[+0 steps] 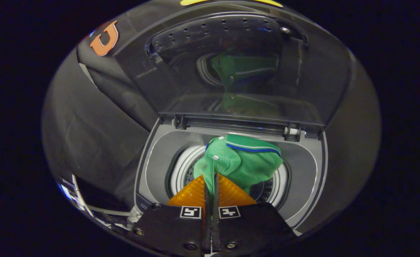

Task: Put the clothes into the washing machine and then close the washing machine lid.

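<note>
We pinch the green shirt (243, 162) tight in our gripper (211, 185), both fingers pressed on the cloth, so it hangs right over the washing machine (304, 167) drum. The lid (238, 67) stands up and open, so the shirt can drop in.

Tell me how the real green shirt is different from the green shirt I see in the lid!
The green shirt hangs pinched between the gripper fingers over the washing machine drum, bright and sharp. The one in the raised lid is only a reflection, dimmer and blurrier. The real shirt shows a blue and white striped collar; the reflection's stripes are faint. Both are green.
</note>
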`<state>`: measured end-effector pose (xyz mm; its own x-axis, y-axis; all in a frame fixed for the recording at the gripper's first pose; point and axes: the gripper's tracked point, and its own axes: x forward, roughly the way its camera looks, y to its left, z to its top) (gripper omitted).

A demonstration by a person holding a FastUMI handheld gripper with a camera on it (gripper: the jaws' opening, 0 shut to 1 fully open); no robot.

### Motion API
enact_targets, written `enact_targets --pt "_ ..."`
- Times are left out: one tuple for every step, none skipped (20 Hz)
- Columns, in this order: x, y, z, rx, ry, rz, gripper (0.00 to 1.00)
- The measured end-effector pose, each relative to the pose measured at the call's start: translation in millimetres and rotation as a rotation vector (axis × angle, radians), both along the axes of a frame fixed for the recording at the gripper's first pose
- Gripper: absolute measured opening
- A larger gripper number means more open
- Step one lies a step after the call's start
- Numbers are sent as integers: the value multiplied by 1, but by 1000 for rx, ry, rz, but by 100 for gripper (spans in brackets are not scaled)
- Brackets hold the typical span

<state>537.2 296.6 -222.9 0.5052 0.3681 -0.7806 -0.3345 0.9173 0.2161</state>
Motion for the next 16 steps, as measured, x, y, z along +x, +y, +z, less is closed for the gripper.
enact_targets --pt "1 -2 -3 -10 6 -3 5" --pt "-2 -4 -6 -17 26 3 6" --pt "-4 -4 -6 -19 42 6 12" --pt "-5 -3 -11 -25 46 16 43" --pt "-2 -11 -6 -67 27 13 73" --pt "-1 -16 -4 -97 -6 17 100" --pt "-1 -13 -4 -94 -23 37 100" --pt "-2 -11 2 -98 -36 57 100" --pt "-5 -10 7 -100 -57 74 100" --pt "-5 -9 15 -103 -83 87 100" --pt "-6 -8 23 -100 -108 98 100" --pt "-7 -6 33 -89 -130 108 100" --pt "-9 -2 45 -70 -154 115 100" --pt "-11 2 59 -47 -177 122 100" --pt "-14 7 75 -17 -199 134 100" --pt "-16 11 93 8 -226 143 100"
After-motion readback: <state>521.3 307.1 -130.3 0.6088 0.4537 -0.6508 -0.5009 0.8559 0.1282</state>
